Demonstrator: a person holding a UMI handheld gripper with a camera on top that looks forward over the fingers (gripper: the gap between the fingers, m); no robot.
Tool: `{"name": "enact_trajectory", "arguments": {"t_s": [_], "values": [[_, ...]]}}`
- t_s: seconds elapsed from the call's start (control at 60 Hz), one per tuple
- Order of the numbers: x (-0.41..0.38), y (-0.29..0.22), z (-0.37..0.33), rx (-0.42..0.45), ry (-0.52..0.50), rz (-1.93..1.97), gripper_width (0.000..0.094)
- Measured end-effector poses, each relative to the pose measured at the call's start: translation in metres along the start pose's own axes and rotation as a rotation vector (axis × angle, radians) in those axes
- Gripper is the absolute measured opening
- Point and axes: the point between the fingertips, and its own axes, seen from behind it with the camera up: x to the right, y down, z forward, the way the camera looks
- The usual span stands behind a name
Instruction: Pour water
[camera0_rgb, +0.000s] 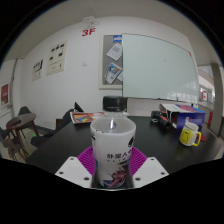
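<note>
A white cup (112, 150) with dark lettering and a blue and red picture stands between my fingers, upright, its open rim level with the table's far part. The magenta pads (72, 160) show at both sides of the cup and seem to press on it. My gripper (112, 172) holds it above the dark table (160, 150). A yellow mug (190, 135) stands on the table beyond the fingers to the right.
Boxes and small items (178, 112) lie at the table's far right. A black chair (116, 103) stands behind the table, another chair (22, 128) at the left. A whiteboard (160, 65) and posters hang on the far wall.
</note>
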Motion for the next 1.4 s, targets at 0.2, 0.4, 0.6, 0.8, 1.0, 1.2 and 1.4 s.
{"name": "enact_trajectory", "arguments": {"t_s": [0.2,0.4,0.6,0.8,1.0,1.2,1.4], "values": [[0.006,-0.062,-0.009,0.074,-0.093,0.096,0.0386],[0.028,-0.173,-0.016,0.19,-0.339,0.538,0.0383],[0.107,-0.241,-0.009,0.223,-0.608,1.158,0.0384],[0.209,-0.219,0.029,0.254,-0.732,1.824,0.0387],[0.245,-0.162,0.064,0.203,-0.711,2.152,0.0384],[0.245,-0.171,0.052,0.16,-0.72,2.095,0.0386],[0.238,-0.21,0.013,0.177,-0.651,1.534,0.0383]]}}
